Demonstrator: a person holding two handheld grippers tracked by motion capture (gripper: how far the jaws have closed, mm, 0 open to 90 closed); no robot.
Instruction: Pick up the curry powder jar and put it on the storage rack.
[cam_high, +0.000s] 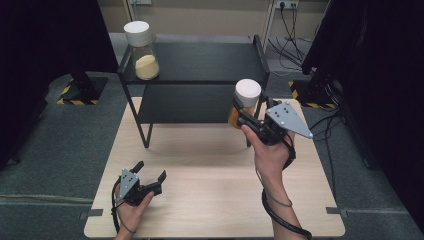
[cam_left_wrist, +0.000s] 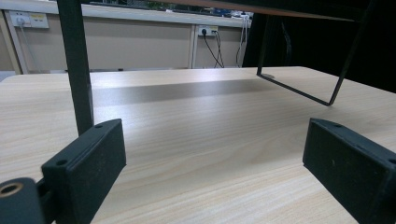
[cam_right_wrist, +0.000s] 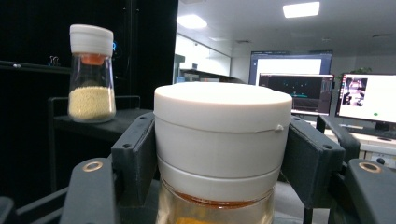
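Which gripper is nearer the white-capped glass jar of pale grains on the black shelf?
Right. The right gripper, holding an orange-filled jar, is by the shelf's right end; the left gripper sits far below the grain jar.

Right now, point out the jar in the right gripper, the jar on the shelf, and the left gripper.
Held jar (cam_right_wrist: 223, 126): right gripper view, on its white lid.
Shelf jar (cam_high: 143, 52): high view, on its glass body.
Left gripper (cam_high: 150, 170): high view, midway between its open fingers.
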